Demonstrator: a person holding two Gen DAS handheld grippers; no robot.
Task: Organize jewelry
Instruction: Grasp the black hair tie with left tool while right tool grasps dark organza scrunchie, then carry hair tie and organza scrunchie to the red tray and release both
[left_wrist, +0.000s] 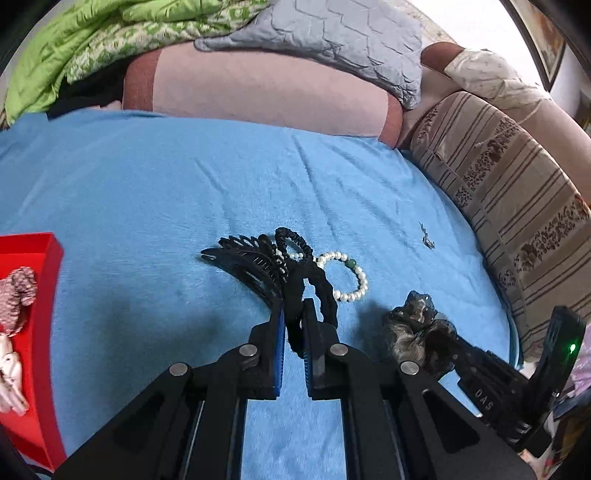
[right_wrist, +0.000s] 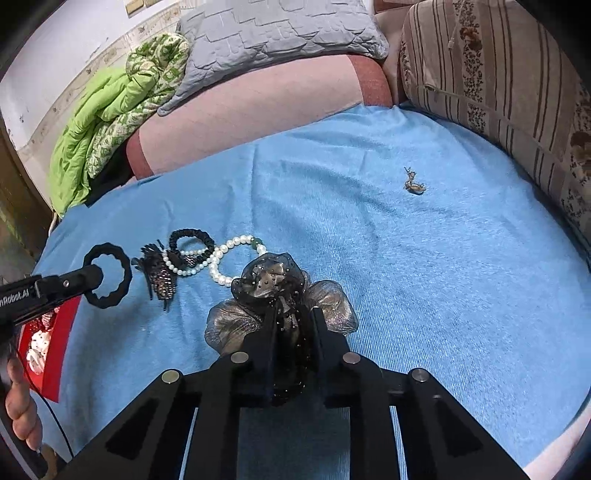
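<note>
Right gripper (right_wrist: 291, 317) pinches the soft, light organza hair bow (right_wrist: 280, 291) mid-knot; left gripper (left_wrist: 293, 310) clamps a limp black scrunchie (left_wrist: 314, 288).

Blue cloth (right_wrist: 406, 277) looks fuzzy and matt, pearl bracelet (left_wrist: 351, 275) glossy at 12 o'clock, organza hair bow (right_wrist: 280, 295) sheer, shimmery.

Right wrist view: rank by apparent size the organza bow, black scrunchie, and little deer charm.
1. organza bow, though it is nearest the camera
2. black scrunchie, held by the left gripper
3. deer charm
</note>
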